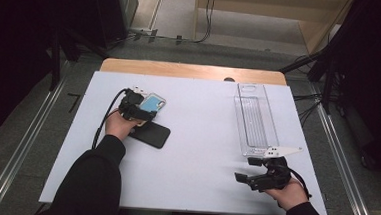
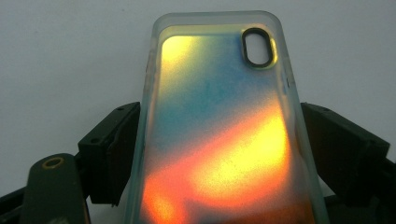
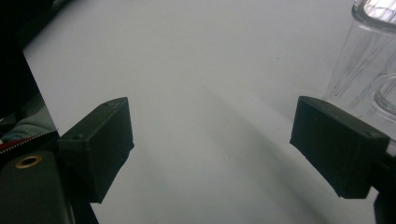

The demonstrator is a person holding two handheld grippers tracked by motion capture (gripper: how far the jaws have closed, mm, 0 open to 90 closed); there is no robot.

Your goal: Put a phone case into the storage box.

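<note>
Jaws of the left gripper (image 2: 219, 140) pinch the sides of an iridescent phone case (image 2: 219, 121) on the white table (image 1: 201, 138), seemingly to lift it, while the right gripper (image 3: 212, 144) waits spread beside a clear tray (image 1: 254, 119).

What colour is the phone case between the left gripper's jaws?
The translucent-rimmed phone case is iridescent: blue, yellow and orange. It shows best in the left gripper view.

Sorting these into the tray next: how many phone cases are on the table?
3: an iridescent case between the left gripper jaws, a black case beside that hand, a white one partly hidden behind.
</note>
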